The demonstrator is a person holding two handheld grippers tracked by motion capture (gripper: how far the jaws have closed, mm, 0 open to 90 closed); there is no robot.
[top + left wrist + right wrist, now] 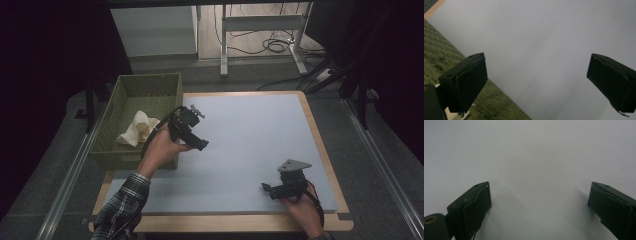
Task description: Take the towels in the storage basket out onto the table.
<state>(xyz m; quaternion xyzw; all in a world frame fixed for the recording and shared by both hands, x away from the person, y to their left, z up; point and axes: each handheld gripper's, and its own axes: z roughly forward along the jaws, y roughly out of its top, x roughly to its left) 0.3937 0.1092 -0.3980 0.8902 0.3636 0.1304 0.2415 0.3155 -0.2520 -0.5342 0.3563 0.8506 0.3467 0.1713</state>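
My left gripper [201, 144] hangs over the left part of the pale grey mat [250, 145], just right of a green woven basket [150, 86]. In the left gripper view the jaws stand wide apart with nothing between them [536, 82], and the basket's side [439, 57] runs along the left. A cream cloth [137, 127] lies bunched inside the basket. My right gripper [266, 189] rests low near the mat's front right corner, pointing left. Its jaws are also spread wide over bare mat [539, 207].
The mat lies on a wooden table [320, 135] with a narrow wooden border. Beyond the table stand a white cabinet [155, 30] and a desk frame with cables [270, 45] on the floor. A metal rail [380, 165] runs along the right side.
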